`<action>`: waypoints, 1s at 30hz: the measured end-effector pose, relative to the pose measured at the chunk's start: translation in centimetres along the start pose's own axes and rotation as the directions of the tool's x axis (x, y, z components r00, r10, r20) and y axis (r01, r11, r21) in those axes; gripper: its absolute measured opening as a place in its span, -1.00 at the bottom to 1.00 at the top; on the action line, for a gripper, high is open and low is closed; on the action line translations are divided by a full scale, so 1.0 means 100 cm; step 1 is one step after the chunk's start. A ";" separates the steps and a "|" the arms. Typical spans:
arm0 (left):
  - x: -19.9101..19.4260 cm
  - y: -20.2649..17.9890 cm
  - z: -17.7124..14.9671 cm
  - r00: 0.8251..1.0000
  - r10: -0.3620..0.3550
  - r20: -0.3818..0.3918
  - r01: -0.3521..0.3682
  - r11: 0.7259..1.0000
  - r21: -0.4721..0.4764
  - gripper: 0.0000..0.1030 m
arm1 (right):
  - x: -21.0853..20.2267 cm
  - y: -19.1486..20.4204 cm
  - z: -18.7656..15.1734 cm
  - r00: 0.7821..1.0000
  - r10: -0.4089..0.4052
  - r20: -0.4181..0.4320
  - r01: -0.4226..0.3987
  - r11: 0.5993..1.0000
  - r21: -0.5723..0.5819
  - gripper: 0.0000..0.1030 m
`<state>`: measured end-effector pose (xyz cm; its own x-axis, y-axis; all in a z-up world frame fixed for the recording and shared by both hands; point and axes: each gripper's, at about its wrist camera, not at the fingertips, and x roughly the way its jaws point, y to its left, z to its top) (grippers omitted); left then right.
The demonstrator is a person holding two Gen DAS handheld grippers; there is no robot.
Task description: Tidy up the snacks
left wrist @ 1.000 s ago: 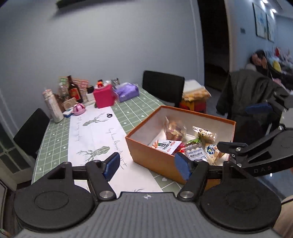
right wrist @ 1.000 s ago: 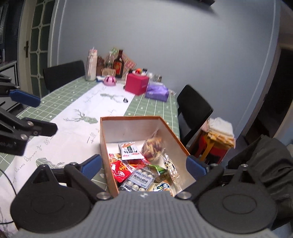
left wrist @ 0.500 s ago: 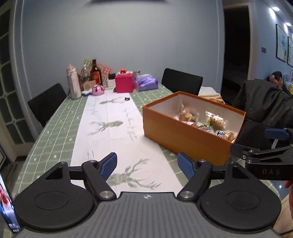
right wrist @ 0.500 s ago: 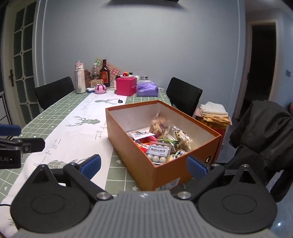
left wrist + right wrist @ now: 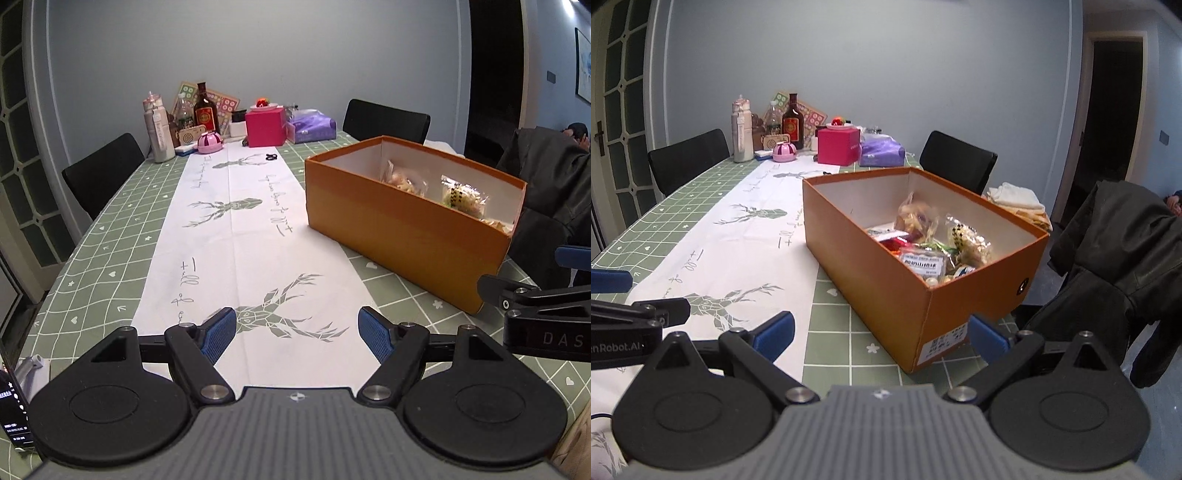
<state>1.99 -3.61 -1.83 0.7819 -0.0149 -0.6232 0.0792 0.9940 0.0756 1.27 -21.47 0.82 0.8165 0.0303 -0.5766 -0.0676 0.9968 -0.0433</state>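
Bare white runner (image 5: 236, 236) is lying open down the tabletop's (image 5: 110, 236) middle; the orange box (image 5: 886, 295) is blocking the right side, bottles (image 5: 205, 110) crowding the far end.

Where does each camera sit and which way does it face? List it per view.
Left wrist: on the left gripper, low over the white runner, facing down the table; the right gripper shows at its right edge.
Right wrist: on the right gripper, facing the orange box of snacks; the left gripper shows at its left edge.
Shared: box, runner, pink box.
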 end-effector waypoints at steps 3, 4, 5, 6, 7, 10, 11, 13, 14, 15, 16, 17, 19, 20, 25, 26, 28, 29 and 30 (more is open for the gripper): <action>0.004 0.002 -0.002 1.000 -0.004 -0.018 0.003 1.000 -0.006 0.71 | 0.004 0.001 0.001 1.000 0.006 -0.009 -0.006 1.000 -0.004 0.89; 0.005 0.002 -0.003 1.000 -0.002 -0.023 0.002 1.000 -0.007 0.71 | 0.005 0.002 0.000 1.000 0.008 -0.010 -0.008 1.000 -0.006 0.89; 0.005 0.002 -0.004 1.000 -0.001 -0.027 0.001 1.000 -0.008 0.72 | 0.006 0.003 0.001 1.000 0.009 -0.012 -0.009 1.000 -0.009 0.89; 0.006 0.003 -0.004 0.999 -0.001 -0.032 0.001 1.000 -0.010 0.71 | 0.006 0.003 0.000 1.000 0.011 -0.012 -0.011 1.000 -0.012 0.89; 0.007 0.003 -0.004 0.999 -0.002 -0.037 0.001 1.000 -0.014 0.71 | 0.007 0.004 0.000 1.000 0.011 -0.012 -0.011 1.000 -0.014 0.89; 0.007 0.005 -0.005 0.999 -0.001 -0.045 0.000 1.000 -0.022 0.71 | 0.008 0.005 0.001 1.000 0.013 -0.013 -0.013 1.000 -0.019 0.89; 0.008 0.005 -0.005 0.999 0.000 -0.048 -0.001 1.000 -0.023 0.71 | 0.008 0.005 0.001 1.000 0.013 -0.013 -0.013 1.000 -0.020 0.89; 0.008 0.006 -0.005 0.999 0.000 -0.050 -0.001 1.000 -0.025 0.72 | 0.008 0.005 0.001 1.000 0.013 -0.014 -0.013 1.000 -0.022 0.89; 0.007 0.006 -0.004 0.999 0.000 -0.051 -0.001 1.000 -0.026 0.72 | 0.008 0.006 0.000 1.000 0.014 -0.014 -0.014 1.000 -0.023 0.89; 0.007 0.006 -0.004 0.999 -0.002 -0.052 0.000 1.000 -0.026 0.72 | 0.008 0.006 0.001 1.000 0.016 -0.014 -0.016 1.000 -0.025 0.89; 0.008 0.006 -0.004 0.999 -0.002 -0.052 0.001 1.000 -0.027 0.71 | 0.008 0.007 0.001 1.000 0.017 -0.013 -0.017 0.999 -0.027 0.89; 0.008 0.006 -0.004 0.999 -0.002 -0.052 0.001 1.000 -0.026 0.71 | 0.008 0.007 0.002 1.000 0.018 -0.012 -0.019 0.999 -0.029 0.89; 0.008 0.006 -0.004 0.999 -0.001 -0.052 0.000 1.000 -0.026 0.72 | 0.007 0.008 0.001 1.000 0.020 -0.008 -0.021 0.999 -0.033 0.89; 0.007 0.006 -0.004 0.999 -0.002 -0.052 0.001 1.000 -0.026 0.71 | 0.007 0.008 0.001 1.000 0.021 -0.008 -0.021 0.999 -0.035 0.89; 0.007 0.007 -0.003 0.999 -0.001 -0.052 -0.001 1.000 -0.029 0.71 | 0.006 0.008 0.001 1.000 0.024 -0.004 -0.024 0.999 -0.035 0.89; 0.007 0.007 -0.003 0.999 0.001 -0.051 -0.002 1.000 -0.028 0.71 | 0.006 0.008 0.001 1.000 0.024 -0.005 -0.024 0.999 -0.036 0.89; 0.006 0.007 -0.003 0.999 0.003 -0.050 -0.004 1.000 -0.027 0.71 | 0.006 0.008 0.001 1.000 0.025 -0.006 -0.026 0.999 -0.037 0.89; 0.006 0.007 -0.003 0.999 0.002 -0.050 -0.004 1.000 -0.027 0.71 | 0.006 0.009 0.001 1.000 0.026 -0.007 -0.026 0.999 -0.038 0.89; 0.006 0.007 -0.003 0.999 0.001 -0.052 -0.003 1.000 -0.028 0.71 | 0.006 0.009 0.000 1.000 0.026 -0.007 -0.027 0.999 -0.038 0.89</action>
<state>2.37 -2.92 -2.40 0.7491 -0.0082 -0.6624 0.0600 0.9967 0.0555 1.75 -20.59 0.45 0.8103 0.0560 -0.5833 -0.1110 0.9921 -0.0590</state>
